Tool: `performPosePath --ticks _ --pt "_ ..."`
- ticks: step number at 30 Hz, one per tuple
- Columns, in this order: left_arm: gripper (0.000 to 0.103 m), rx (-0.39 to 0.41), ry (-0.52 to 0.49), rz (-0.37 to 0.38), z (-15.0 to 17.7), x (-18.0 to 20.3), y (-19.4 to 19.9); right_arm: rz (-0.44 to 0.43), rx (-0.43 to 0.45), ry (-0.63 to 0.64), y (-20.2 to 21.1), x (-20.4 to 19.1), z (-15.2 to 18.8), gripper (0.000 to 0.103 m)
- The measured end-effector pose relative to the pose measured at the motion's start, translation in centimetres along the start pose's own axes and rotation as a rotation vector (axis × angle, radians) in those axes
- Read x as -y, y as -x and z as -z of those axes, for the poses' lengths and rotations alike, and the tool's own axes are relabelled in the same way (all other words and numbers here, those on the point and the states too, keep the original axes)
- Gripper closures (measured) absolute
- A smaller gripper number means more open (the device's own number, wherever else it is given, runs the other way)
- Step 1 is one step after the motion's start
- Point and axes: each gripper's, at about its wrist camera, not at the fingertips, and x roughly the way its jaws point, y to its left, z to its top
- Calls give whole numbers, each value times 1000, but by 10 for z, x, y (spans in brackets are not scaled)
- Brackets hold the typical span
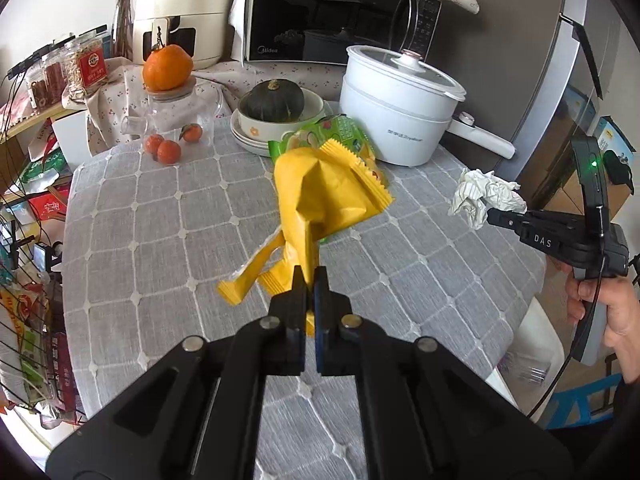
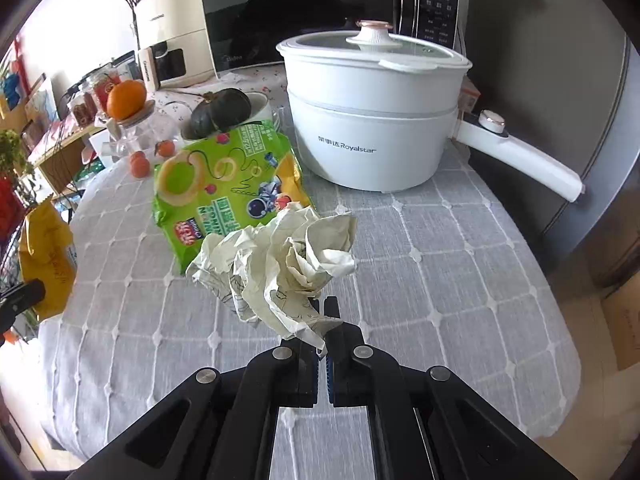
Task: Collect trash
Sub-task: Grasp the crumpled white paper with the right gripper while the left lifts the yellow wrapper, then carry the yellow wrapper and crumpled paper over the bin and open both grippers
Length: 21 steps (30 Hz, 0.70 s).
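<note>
Left gripper (image 1: 307,280): fingers pressed together on the lower end of a yellow wrapper (image 1: 320,196), which stands up crumpled ahead of the tips, lifted off the grey checked tablecloth (image 1: 160,220). A torn strip of the same wrapper dangles to the left of the fingers.

Right gripper (image 2: 326,312): clamped on a crumpled white paper wad (image 2: 280,264), held above the cloth; the wad bulges up and to the left of the fingertips. From the left wrist view this gripper sits far to the right, the paper wad (image 1: 484,196) at its tip, a hand (image 1: 612,308) on its grip.

Green snack bag (image 2: 224,184): lying on the cloth just beyond the wad, ahead and left of the right gripper. In the left view it shows directly behind the yellow wrapper.

White electric pot (image 2: 376,120), lid on: ahead and right of the right gripper. Dark green squash in a bowl (image 1: 274,100) beyond the snack bag. Small oranges (image 1: 168,148) ahead-left of the left gripper. Microwave (image 1: 340,12) at the back.
</note>
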Motion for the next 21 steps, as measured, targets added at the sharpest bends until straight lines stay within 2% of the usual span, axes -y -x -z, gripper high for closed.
performPosePath --ticks 10,17,21 --pt "100 56 -85 53 45 59 66 5 57 63 96 -10 60 100" --pt "100 49 -121 95 77 98 78 6 55 39 135 5 109 100" --pt "100 33 -117 144 94 120 77 20 38 10 150 21 138 100"
